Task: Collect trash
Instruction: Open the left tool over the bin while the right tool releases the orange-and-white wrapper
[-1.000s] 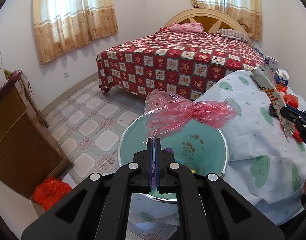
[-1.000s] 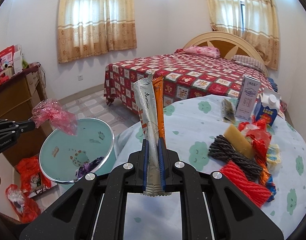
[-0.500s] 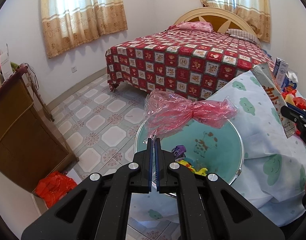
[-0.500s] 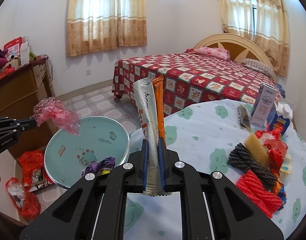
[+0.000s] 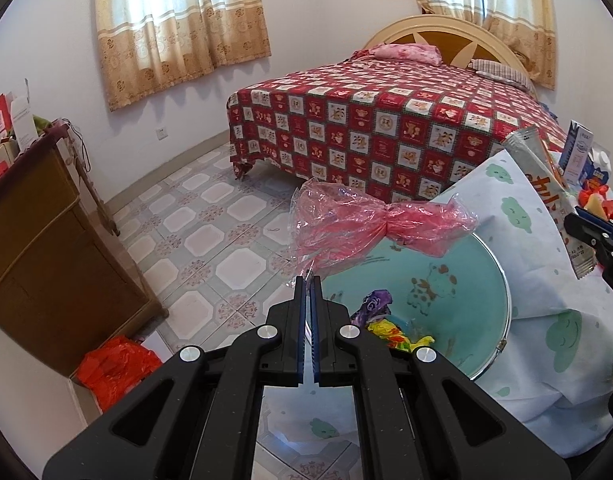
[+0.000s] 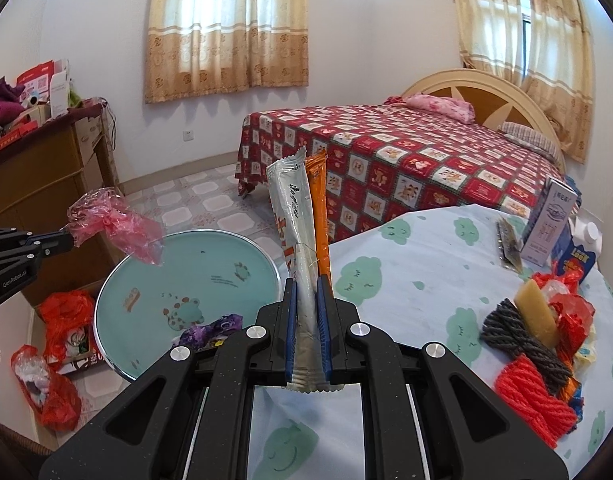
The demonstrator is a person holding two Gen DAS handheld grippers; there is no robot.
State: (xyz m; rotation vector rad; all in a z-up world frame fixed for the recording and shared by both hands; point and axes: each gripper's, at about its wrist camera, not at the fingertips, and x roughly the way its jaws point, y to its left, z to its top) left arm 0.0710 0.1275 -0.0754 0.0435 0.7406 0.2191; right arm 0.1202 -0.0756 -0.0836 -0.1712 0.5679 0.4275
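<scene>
A bedroom in a home is shown. A big bed with a red checked blanket and a pink pillow is seen by the wall. Yellow curtains are hung over the windows. The floor is covered with patterned tiles.

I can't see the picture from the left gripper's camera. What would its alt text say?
The left hand-held gripper, jaws shut, pinches a crumpled pink transparent plastic wrapper above a round teal bin with colourful wrappers inside. Beside the bin stands a table with a cloud-print cloth; behind is a red checked bed.
</scene>
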